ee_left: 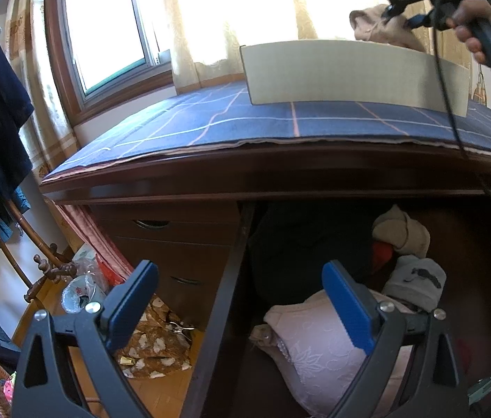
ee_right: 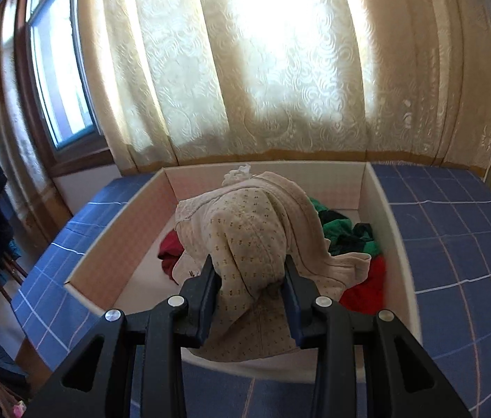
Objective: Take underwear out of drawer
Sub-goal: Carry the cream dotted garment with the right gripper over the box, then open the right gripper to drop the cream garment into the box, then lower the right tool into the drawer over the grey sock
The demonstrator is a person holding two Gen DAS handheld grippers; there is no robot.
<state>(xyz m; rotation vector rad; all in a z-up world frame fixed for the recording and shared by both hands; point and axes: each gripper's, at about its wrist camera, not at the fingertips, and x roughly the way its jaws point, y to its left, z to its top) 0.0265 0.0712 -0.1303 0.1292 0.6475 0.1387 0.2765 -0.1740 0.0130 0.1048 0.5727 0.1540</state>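
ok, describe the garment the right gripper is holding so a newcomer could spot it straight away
Start at the white box on the blue checked cloth under the curtains. Over its open top, the right gripper clamps a cream garment that drapes into the box. It is pale with tiny brown dots and a lace edge, unlike the plain red and green clothes beside it.

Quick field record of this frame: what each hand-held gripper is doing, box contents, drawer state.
right hand-held gripper: shut on beige dotted underwear, held over the white box
left hand-held gripper: open, empty, above the open drawer
box contents: red garment, green-black garment, another red garment
box location: on the blue checked cloth on the desk top
drawer contents: pink lace bra, grey sock, beige item
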